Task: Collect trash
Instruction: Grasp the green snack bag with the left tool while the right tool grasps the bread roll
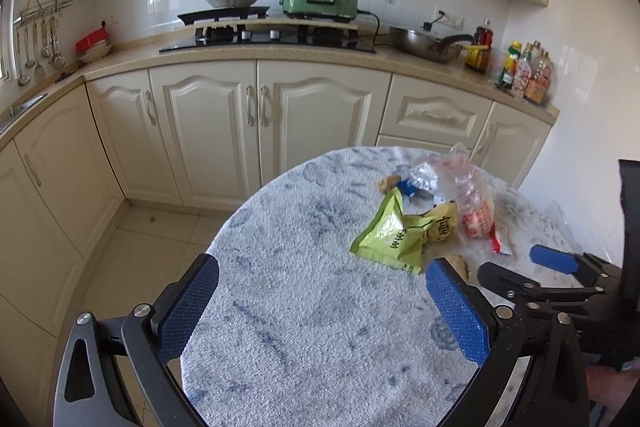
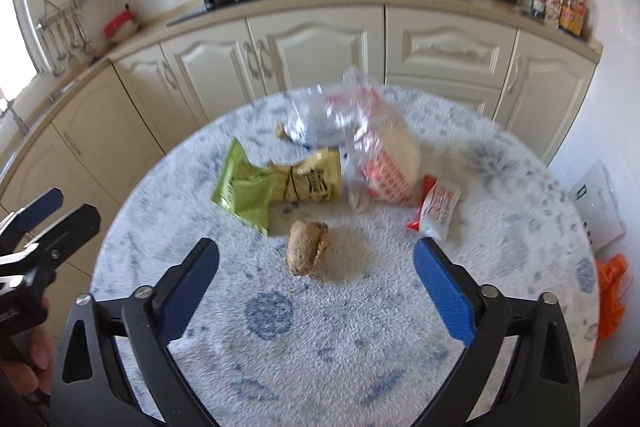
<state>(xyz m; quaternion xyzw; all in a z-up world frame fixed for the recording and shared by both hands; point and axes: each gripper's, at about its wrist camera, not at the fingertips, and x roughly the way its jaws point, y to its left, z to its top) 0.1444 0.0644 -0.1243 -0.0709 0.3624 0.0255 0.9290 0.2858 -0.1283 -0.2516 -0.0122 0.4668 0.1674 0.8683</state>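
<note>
A round table (image 1: 304,307) in a blue-and-white fuzzy cloth carries the trash. A green wrapper (image 1: 390,231) (image 2: 244,187), a yellow wrapper (image 2: 316,179), a clear bag with red print (image 2: 376,151) and a red-white sachet (image 2: 438,207) lie together. A brown crumbly lump (image 2: 306,247) sits in front of them. My right gripper (image 2: 316,249) is open, and the lump shows between its fingertips, untouched. My left gripper (image 1: 322,269) is open over bare cloth, left of the green wrapper. A second brown lump (image 1: 388,183) and a blue wrapper (image 1: 410,187) lie behind the pile.
Cream cabinets (image 1: 256,123) and a counter with a hob, a green cooker (image 1: 320,1), a pan and bottles (image 1: 528,75) run behind the table. An orange bag (image 2: 608,299) hangs off the table's right side. Tiled floor (image 1: 152,231) lies to the left.
</note>
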